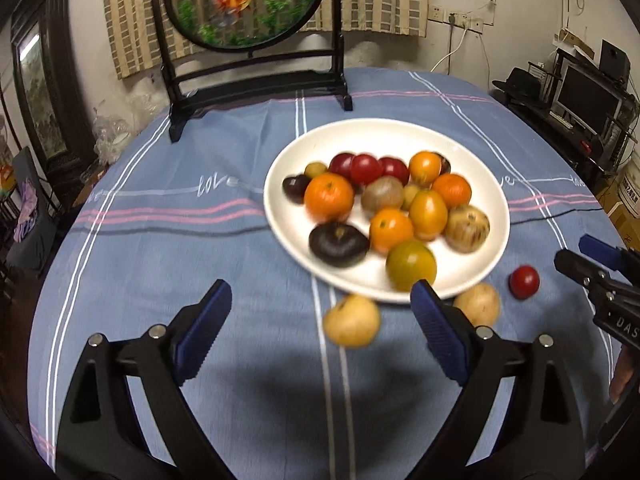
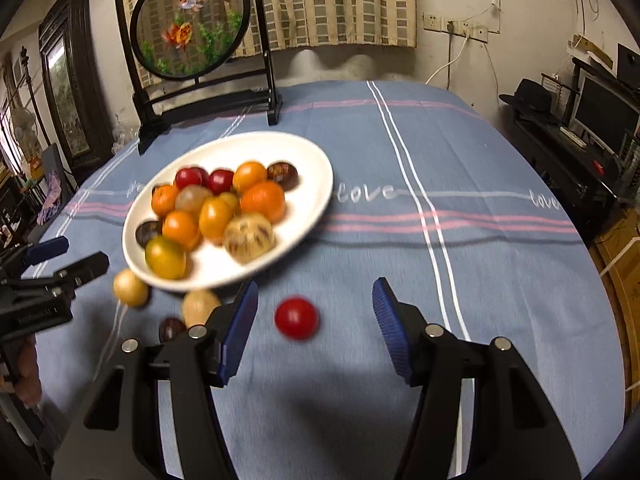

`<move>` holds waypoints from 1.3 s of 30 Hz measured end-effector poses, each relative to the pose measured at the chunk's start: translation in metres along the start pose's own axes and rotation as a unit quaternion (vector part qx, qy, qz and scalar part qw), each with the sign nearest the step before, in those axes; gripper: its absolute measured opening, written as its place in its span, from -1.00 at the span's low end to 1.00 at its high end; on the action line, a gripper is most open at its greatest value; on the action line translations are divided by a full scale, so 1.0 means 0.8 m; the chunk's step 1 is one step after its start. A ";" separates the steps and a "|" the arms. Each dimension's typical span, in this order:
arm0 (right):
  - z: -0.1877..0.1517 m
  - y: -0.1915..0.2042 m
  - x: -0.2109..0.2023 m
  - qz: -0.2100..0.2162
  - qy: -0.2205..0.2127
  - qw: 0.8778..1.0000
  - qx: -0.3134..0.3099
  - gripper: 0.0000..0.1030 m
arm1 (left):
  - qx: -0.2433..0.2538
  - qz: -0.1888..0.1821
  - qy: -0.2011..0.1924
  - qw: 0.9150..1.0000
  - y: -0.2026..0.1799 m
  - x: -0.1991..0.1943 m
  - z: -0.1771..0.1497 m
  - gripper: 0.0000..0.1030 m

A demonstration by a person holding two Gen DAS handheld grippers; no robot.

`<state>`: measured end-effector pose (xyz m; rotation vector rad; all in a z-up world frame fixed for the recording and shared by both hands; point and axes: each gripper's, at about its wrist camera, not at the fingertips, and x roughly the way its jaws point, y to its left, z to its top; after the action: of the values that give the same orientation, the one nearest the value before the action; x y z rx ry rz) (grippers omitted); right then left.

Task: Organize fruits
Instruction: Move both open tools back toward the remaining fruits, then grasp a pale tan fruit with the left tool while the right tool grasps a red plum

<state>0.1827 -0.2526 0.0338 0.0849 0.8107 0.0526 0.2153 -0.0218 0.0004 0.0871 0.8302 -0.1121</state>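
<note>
Red fruit [image 2: 296,317] is lying loose between the spread, empty right claw [image 2: 316,320], risking rolling across the desk [image 2: 480,280] if nudged while the equally spread, empty left claw [image 1: 320,322] is hovering nearby.

I am holding my left tongs [image 1: 320,316] tilted downward with the jaws spread wide and nothing between the blue pads [image 1: 202,330]. My right tongs [image 2: 316,320] are angling down the same way, jaws parted and pressing on nothing. Each pair is showing at the edge of the other's view.
</note>
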 end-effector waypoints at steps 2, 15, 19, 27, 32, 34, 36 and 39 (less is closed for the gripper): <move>-0.009 0.000 -0.002 -0.001 0.004 1.000 0.001 0.16 | -0.005 0.001 0.004 1.000 0.004 -0.001 -0.010 0.80; -0.037 0.006 -0.001 -0.009 0.029 1.000 -0.004 0.17 | -0.019 -0.005 0.021 1.000 0.019 0.003 -0.041 0.80; -0.038 0.009 0.005 -0.013 0.036 0.999 -0.013 0.18 | -0.005 -0.004 0.023 1.000 0.014 0.007 -0.046 0.80; -0.043 0.013 0.013 -0.008 0.047 0.999 -0.015 0.18 | 0.008 -0.010 0.029 0.999 0.007 0.020 -0.051 0.80; -0.047 0.013 0.014 -0.001 0.055 0.998 -0.015 0.18 | 0.016 -0.030 0.044 0.998 0.002 0.036 -0.051 0.79; -0.048 0.014 0.012 0.003 0.054 0.998 -0.015 0.18 | 0.020 -0.025 0.046 0.998 0.000 0.042 -0.050 0.78; -0.049 0.016 0.012 0.005 0.055 0.998 -0.017 0.18 | 0.019 -0.035 0.050 0.998 -0.002 0.047 -0.047 0.78; -0.051 0.018 0.014 0.010 0.063 0.998 -0.021 0.18 | 0.022 -0.050 0.057 0.997 -0.005 0.055 -0.042 0.60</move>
<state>0.1607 -0.2352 -0.0012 0.0507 0.9341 0.0939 0.2200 -0.0243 -0.0547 0.0936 0.9469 -0.2216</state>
